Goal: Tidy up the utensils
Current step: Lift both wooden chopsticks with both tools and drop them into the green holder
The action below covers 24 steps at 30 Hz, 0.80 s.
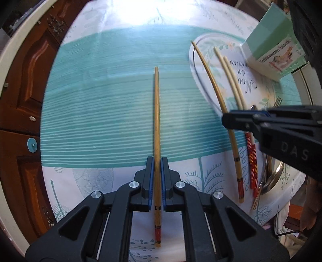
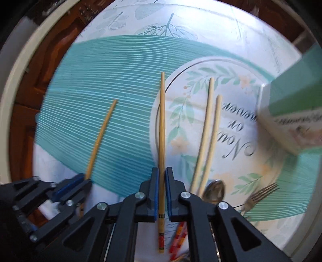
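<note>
Left wrist view: each tool, left [image 1: 157,171] and right [image 2: 161,187], tight around a bamboo chopstick [image 1: 157,121].

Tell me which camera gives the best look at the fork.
The right wrist view. There the fork shows its tines and part of the handle, blurred, lying on the tablecloth beside the spoon. In the left wrist view only the fork's tine tips peek above the right gripper; the rest is hidden.

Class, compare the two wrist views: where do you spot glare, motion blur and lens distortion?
Left wrist view: sharp, white glare on the tablecloth at the top, straight chopsticks bent by the fisheye. Right wrist view: motion blur smears the box and fork.
</note>
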### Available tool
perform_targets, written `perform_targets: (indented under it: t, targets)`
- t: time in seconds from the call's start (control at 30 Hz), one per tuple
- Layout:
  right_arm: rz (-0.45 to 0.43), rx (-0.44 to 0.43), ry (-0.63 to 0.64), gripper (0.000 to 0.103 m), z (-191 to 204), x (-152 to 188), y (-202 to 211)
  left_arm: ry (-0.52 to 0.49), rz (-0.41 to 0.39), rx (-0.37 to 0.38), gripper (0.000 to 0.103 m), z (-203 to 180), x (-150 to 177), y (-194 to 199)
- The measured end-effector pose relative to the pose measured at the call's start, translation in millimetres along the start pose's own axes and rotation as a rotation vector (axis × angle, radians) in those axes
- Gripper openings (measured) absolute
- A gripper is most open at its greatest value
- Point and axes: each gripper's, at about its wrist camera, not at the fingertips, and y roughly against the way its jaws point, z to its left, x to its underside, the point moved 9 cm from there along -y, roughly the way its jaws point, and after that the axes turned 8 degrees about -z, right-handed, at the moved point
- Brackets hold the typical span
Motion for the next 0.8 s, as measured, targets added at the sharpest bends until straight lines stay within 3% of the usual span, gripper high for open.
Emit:
perform_targets:
  t: [0.2,0.4,0.57,0.8]
  targets:
    - [-0.183,-0.213,-0.045,0.006,-15,13,45,0.015,-0.191,0.019,0.004,-8,-9,40]
    - [-0.417,-0.309,-0.076,0.006,-44,36,95,-0.006,-0.394,0.028,0.004,-31,-27,91]
    - [-0.636,-0.296,-0.085,0.006,-61,46,139,-0.058,-0.571,0.065,0.004,-75,-68,152]
    - [-0.936,-0.192,-0.092,0.006,-111,22,220,-0.058,-0.835,0.19,0.004,-127,-149,247]
